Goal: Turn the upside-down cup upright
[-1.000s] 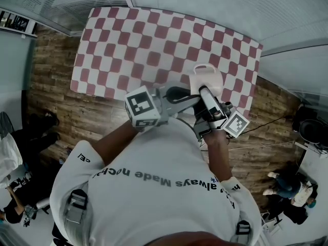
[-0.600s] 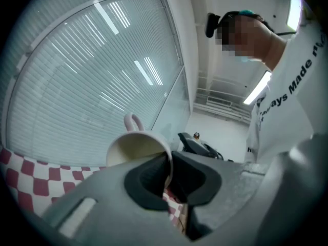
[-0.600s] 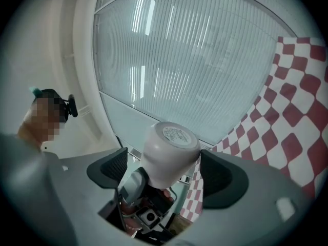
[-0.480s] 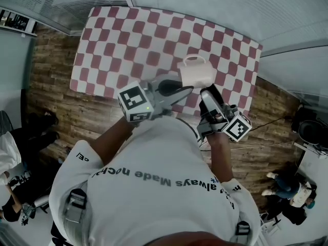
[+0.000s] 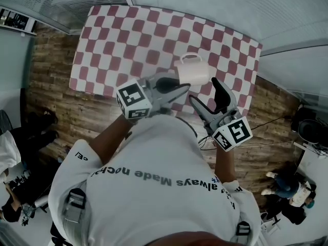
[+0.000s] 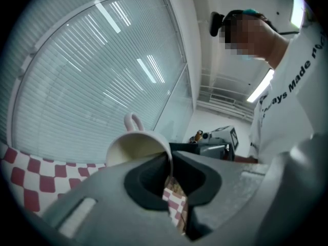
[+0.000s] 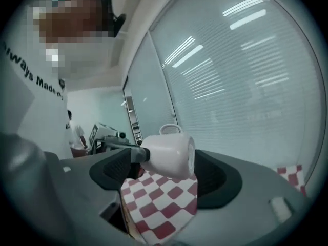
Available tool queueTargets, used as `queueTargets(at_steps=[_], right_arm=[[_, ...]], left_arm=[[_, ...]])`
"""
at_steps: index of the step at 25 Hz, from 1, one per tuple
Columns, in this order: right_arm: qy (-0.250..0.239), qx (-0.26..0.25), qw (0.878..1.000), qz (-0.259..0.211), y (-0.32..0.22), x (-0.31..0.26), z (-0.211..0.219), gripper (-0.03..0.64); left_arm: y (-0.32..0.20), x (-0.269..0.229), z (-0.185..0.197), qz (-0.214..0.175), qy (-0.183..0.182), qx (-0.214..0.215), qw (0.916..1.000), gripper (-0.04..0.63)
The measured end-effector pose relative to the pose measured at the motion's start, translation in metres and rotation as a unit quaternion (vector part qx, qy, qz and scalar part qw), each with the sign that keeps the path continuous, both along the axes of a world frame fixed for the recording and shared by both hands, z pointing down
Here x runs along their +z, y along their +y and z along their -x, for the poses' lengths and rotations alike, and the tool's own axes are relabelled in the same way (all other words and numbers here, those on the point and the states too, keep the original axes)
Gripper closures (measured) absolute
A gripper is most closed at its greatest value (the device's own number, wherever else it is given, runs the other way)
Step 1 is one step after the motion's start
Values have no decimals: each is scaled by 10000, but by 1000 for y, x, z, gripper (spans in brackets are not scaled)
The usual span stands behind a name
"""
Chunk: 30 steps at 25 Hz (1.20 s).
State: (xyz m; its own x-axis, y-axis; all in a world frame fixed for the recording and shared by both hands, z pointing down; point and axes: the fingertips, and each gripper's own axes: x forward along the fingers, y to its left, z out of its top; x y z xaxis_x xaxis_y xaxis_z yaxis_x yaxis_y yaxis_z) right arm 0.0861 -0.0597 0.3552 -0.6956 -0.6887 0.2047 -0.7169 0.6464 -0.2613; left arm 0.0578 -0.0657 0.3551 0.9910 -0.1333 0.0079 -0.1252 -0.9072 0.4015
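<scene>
Left gripper (image 5: 183, 87) clenched on the rim wall of the white cup (image 5: 193, 72), one pad inside the mouth and one outside. The cup hangs off the jaw tips in the air above the red-and-white checked table (image 5: 128, 35). Right gripper (image 5: 206, 94) close beside it, jaws apart and just now closing in somewhat, the cup seen ahead between them but pressed by neither pad. Cup on its side, plain and glossy, creamy inside, mouth turned toward the left gripper, base away, loop handle (image 5: 190, 57) uppermost in both gripper views.
</scene>
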Motion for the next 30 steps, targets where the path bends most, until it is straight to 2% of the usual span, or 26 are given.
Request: queueTargets(at_steps=[3, 5, 8, 14, 22, 30], right_arm=[[850, -194, 9950, -492, 2, -3, 8, 232], [1450, -371, 9854, -807, 3, -3, 14, 232], [2652, -655, 9569, -987, 8, 10, 15, 229], [4079, -655, 8975, -1545, 0, 17, 14, 230], [5177, -812, 8267, -2051, -7, 28, 22, 219], [5831, -912, 7758, -2234, -14, 41, 29, 201]], left_arm=[[1, 2, 1, 15, -16, 20, 10000, 572], [1, 3, 2, 24, -28, 21, 10000, 572], [3, 5, 3, 39, -45, 32, 10000, 571], [5, 7, 2, 72, -76, 72, 9999, 572], [11, 12, -2, 130, -122, 158, 9997, 572], [16, 11, -5, 130, -128, 208, 9996, 572]])
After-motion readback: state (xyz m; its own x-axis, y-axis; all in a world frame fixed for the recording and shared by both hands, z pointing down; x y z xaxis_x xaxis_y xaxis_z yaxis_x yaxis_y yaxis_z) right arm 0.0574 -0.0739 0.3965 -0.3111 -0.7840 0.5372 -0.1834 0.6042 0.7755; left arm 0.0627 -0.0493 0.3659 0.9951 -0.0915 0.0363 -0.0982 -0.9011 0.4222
